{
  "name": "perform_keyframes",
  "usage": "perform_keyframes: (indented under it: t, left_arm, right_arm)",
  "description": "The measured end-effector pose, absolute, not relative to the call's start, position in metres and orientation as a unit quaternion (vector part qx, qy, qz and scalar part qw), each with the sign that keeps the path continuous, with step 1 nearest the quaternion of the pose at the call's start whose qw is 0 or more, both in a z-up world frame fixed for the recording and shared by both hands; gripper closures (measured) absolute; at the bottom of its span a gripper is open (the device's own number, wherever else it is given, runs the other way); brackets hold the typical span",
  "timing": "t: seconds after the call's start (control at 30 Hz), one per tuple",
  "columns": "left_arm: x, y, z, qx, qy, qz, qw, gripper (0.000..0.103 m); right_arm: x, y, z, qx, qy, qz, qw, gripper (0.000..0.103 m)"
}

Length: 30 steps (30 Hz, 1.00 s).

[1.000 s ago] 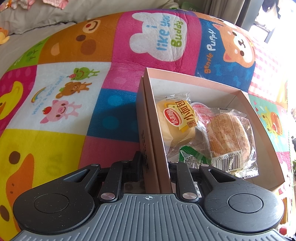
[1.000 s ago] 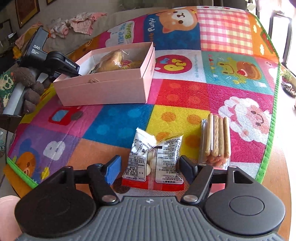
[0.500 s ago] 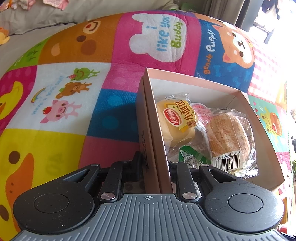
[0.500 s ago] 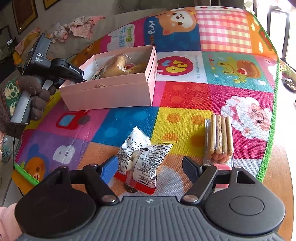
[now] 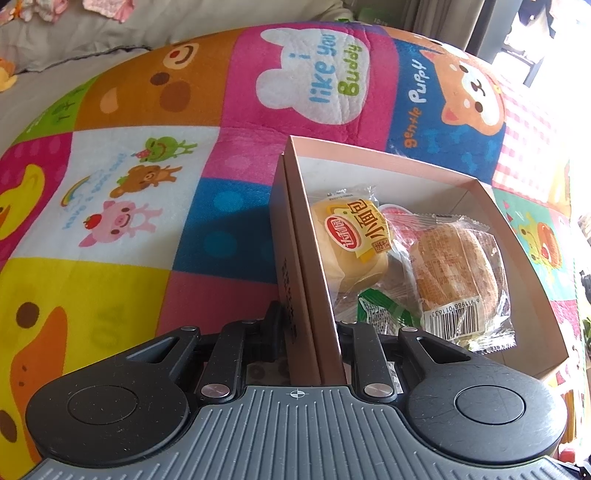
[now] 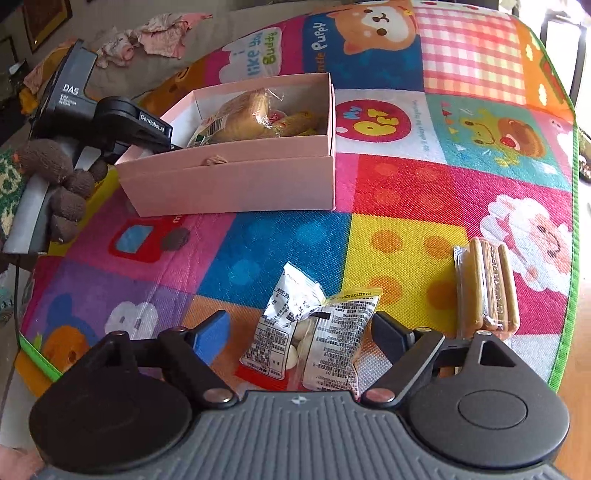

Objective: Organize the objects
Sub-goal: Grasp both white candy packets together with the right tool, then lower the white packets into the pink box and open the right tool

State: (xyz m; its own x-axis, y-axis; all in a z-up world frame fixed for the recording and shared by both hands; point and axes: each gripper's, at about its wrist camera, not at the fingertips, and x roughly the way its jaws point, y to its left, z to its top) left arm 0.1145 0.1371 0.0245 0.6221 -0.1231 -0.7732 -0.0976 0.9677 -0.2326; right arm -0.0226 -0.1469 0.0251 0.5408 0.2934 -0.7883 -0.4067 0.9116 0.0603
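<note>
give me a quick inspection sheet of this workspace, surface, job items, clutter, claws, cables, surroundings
surface: colourful animal-print mat over a wooden table edge.
job's things: pink box holding a yellow bun, a brown bun and a green packet; white snack packets and a biscuit pack lie loose on the mat.
clutter: brown knitted toy by the mat's edge.
claws: left claw shut on the box wall; right claw open, astride the snack packets.
cables: thin dark cord at the far left.
surroundings: grey couch with crumpled clothes; framed picture.
</note>
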Motion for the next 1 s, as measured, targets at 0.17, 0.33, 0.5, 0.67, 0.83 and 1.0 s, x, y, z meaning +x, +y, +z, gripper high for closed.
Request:
perform_keyframes:
  t: [0.17, 0.33, 0.5, 0.67, 0.83, 1.0]
  left_arm:
    - [0.114, 0.137, 0.024, -0.127, 0.431, -0.006, 0.893, 0.081]
    - [0.114, 0.135, 0.024, -0.12, 0.429, -0.006, 0.895, 0.081]
    - [0.112, 0.136, 0.023, -0.121, 0.427, -0.009, 0.896, 0.081]
    - [0.112, 0.136, 0.023, -0.12, 0.427, -0.009, 0.896, 0.081]
    - [0.113, 0.136, 0.023, -0.118, 0.429, -0.01, 0.896, 0.081]
    - [0.113, 0.137, 0.022, -0.123, 0.427, -0.014, 0.896, 0.081]
  right_arm:
    - [-0.017, -0.158, 0.041, -0.058, 0.471, 0.239, 0.847, 0.044]
    - [-0.007, -0.15, 0.084, -0.061, 0.429, 0.266, 0.861, 0.045]
    - [0.032, -0.111, 0.144, -0.087, 0.347, 0.29, 0.887, 0.044]
    - [0.094, -0.053, 0.167, -0.071, 0.333, 0.322, 0.884, 0.044]
    - [0.145, 0.006, 0.149, -0.086, 0.351, 0.308, 0.88, 0.043]
    - [0.165, -0.009, 0.142, -0.038, 0.371, 0.286, 0.883, 0.04]
